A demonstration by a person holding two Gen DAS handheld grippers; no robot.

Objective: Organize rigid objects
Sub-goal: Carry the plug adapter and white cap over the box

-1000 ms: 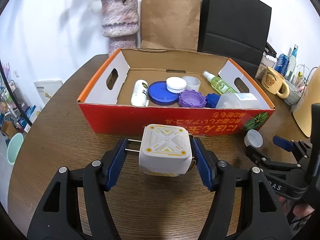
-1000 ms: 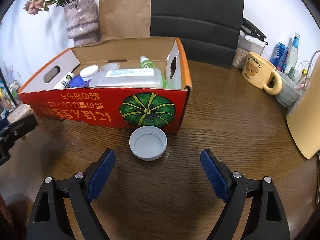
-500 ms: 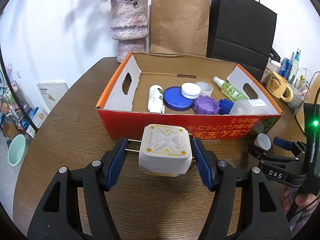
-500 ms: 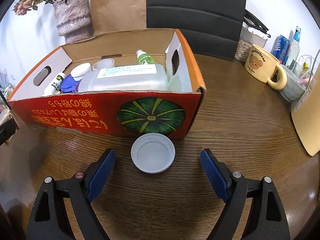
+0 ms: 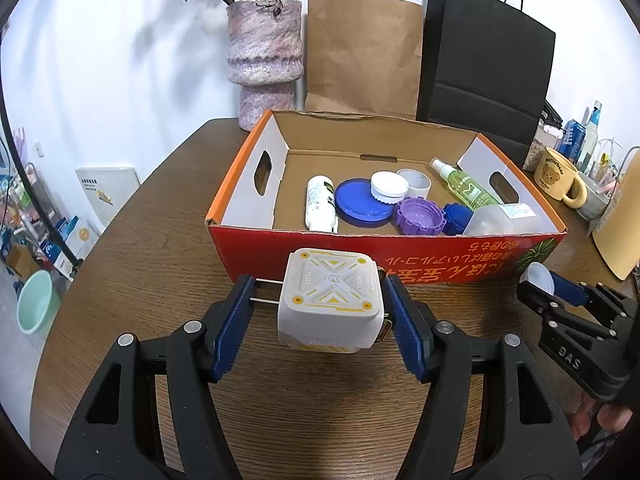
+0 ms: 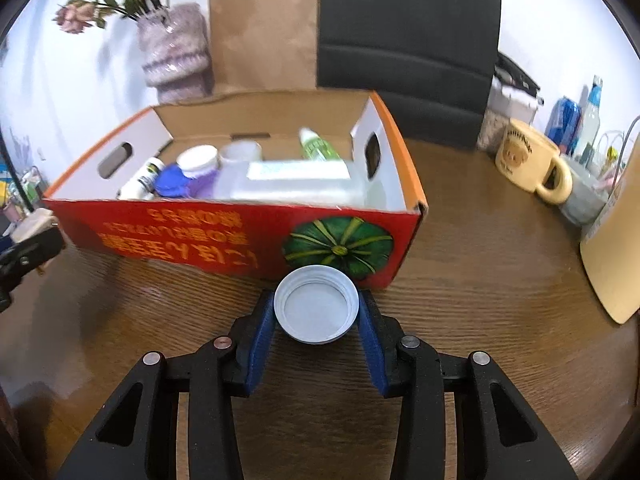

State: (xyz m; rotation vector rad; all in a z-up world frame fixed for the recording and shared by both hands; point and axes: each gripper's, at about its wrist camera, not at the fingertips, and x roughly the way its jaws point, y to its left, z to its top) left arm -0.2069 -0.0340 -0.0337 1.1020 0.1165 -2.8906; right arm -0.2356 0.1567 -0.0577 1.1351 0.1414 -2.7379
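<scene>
My right gripper [image 6: 316, 314] jaws, wide apart a second ago, are closing on the round white plastic screw cap [image 6: 316, 304] before the red cardboard box [image 6: 240, 236]; light, stiff, slippery, pinched across its rim. Left gripper [image 5: 320, 312] is clamping the white cube charger [image 5: 330, 300].

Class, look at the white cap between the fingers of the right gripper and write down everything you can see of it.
The white cap is a round, shallow lid of smooth plastic, open side up, with ridges like screw thread inside its wall and a flat, bare floor. It sits level between the blue fingers of the right gripper, whose jaws are closing on its sides. It is just in front of the red box, before the pumpkin picture.
</scene>
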